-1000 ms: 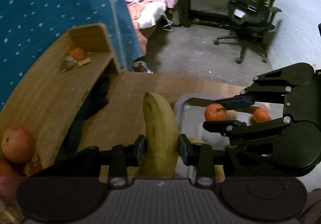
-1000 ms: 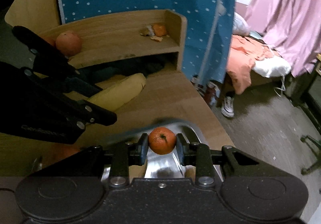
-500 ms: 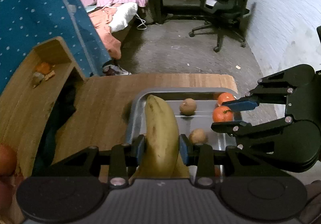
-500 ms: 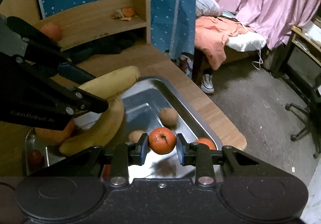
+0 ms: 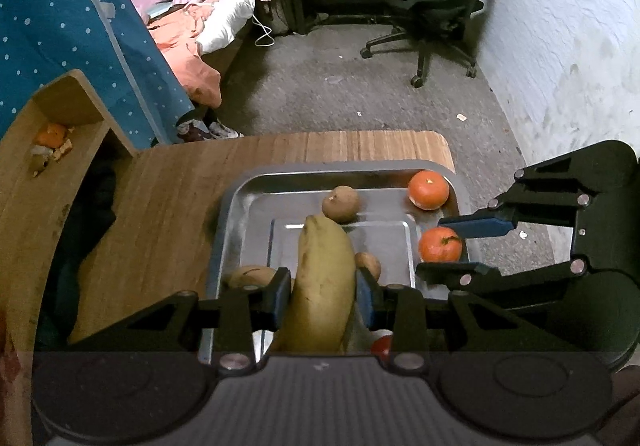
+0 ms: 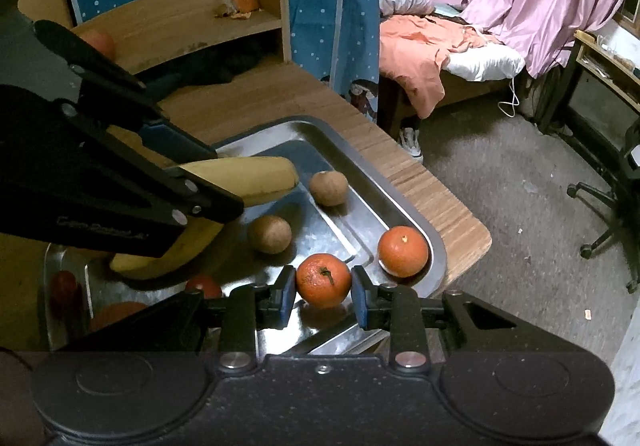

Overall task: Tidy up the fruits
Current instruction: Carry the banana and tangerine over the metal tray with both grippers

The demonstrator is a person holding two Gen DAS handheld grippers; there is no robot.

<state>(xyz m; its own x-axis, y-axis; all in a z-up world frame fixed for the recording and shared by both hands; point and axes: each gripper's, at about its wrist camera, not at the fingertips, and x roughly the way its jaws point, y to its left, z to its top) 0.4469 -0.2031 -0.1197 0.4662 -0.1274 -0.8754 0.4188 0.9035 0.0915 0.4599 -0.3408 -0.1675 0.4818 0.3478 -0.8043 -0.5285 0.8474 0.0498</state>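
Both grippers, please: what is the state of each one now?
Left gripper: closed on the banana.
Right gripper: closed on an orange.

dim indoor light | glare on metal tray (image 5: pixel 240 202) | fisheye bending, dark corners | focus sharp

Wooden table (image 5: pixel 168 198) under metal tray (image 5: pixel 236 206)
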